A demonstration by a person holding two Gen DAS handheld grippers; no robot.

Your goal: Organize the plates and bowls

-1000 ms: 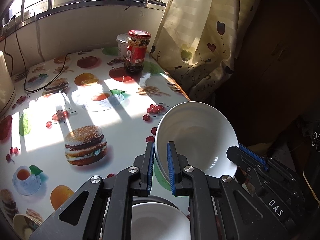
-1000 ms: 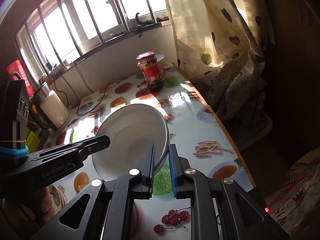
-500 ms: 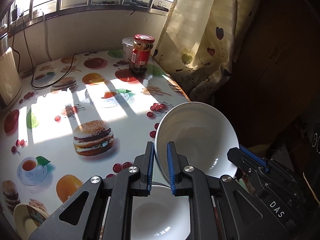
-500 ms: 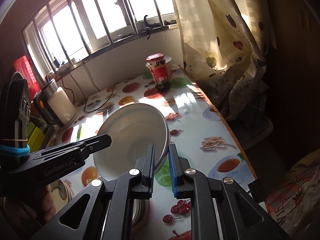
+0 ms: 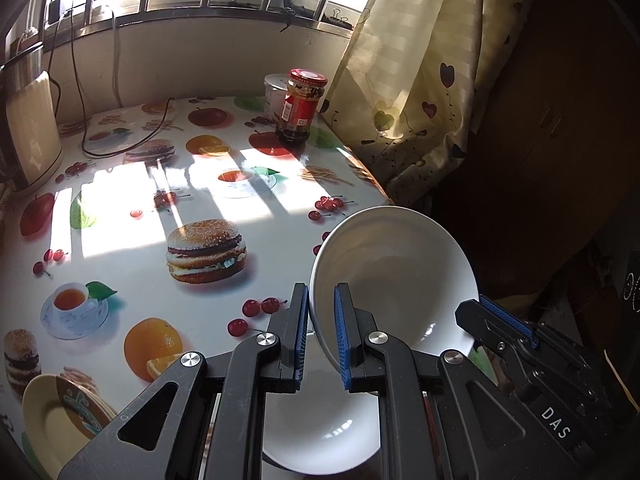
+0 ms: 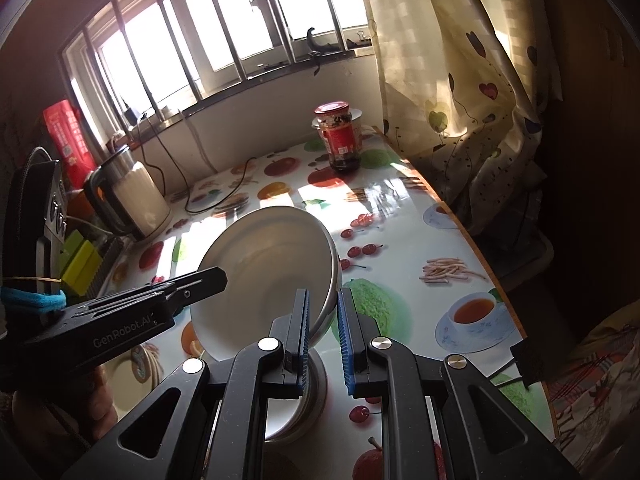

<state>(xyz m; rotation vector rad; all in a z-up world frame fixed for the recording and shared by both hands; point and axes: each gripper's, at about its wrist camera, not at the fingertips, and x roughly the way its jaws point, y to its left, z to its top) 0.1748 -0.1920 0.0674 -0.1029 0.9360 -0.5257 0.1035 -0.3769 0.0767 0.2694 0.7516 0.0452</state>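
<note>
On the worktop [image 5: 120, 216] a yellow plate [image 5: 60, 412] sat unstacked. You held the bowl [image 5: 392, 276] tilted above a second bowl [image 5: 320, 432], left claw [image 5: 321, 334] and right claw [image 6: 323, 334] each clenched on its rim, stacking unfinished.

Sunlit barred window [image 6: 224, 40], heart-print curtain [image 6: 460, 80]

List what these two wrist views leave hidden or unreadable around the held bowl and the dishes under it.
- Lower white bowl: left wrist view, near rim cut by the left gripper.
- Stack beneath it: right wrist view, count hidden by the right gripper.
- Held bowl: underside unseen.
- Jar: label too small.
- Patterned plate: frame edge cuts it.
</note>
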